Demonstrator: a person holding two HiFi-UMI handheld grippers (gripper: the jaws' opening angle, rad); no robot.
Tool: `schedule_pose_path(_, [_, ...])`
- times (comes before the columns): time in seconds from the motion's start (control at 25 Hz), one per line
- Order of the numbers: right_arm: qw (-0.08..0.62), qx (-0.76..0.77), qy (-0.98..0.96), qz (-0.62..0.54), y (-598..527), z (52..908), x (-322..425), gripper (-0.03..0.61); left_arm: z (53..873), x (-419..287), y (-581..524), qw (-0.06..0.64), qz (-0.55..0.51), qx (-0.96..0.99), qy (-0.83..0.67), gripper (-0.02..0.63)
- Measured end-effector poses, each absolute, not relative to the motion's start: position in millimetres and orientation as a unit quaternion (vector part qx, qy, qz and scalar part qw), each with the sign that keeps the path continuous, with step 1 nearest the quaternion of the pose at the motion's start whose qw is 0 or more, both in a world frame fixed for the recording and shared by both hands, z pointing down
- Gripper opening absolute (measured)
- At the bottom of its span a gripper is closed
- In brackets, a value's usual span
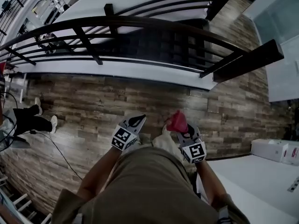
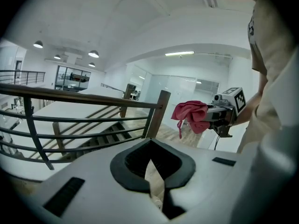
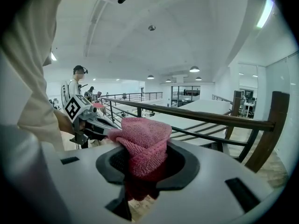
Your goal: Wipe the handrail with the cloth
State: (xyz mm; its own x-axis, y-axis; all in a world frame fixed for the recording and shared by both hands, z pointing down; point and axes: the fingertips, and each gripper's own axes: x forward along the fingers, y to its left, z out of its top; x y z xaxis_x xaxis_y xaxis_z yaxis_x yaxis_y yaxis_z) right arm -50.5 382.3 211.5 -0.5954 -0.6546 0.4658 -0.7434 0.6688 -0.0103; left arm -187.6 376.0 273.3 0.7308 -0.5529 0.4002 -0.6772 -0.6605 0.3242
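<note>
The dark handrail (image 1: 140, 21) curves across the far side of the wood floor, on top of a barred railing, some way ahead of both grippers. A pink cloth (image 1: 177, 121) is bunched in my right gripper (image 1: 181, 126), which is shut on it. The cloth (image 3: 144, 143) fills the jaws in the right gripper view, with the handrail (image 3: 201, 116) beyond it. My left gripper (image 1: 135, 122) is level with the right one, shut and empty (image 2: 152, 166). From the left gripper view I see the handrail (image 2: 84, 97) ahead, and the right gripper (image 2: 216, 115) with the cloth (image 2: 191, 115).
Stairs (image 1: 154, 43) drop away behind the railing. A thick end post (image 1: 247, 59) stands at the right. A person's legs (image 1: 32, 120) and a cable (image 1: 60, 153) are at the left. White units (image 1: 273, 149) and a white surface (image 1: 252, 181) lie at the right. Another person (image 3: 77, 85) stands far off.
</note>
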Motion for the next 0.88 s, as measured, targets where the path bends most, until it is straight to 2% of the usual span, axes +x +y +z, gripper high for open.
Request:
schedule_pose_path(0.24, [0.227, 0.382, -0.893, 0.067, 401.7, 218.0, -41.7, 0.12, 279.1, -179.2, 379.3, 0.218, 0.155, 0.901, -0.342, 0.017])
schedule_pose_path(0.88, [0.195, 0.349, -0.915, 0.054, 366.6, 205.9, 35.2, 0.118, 263.7, -118.3, 365.1, 0.224, 0.149, 0.871, -0.411, 0.017])
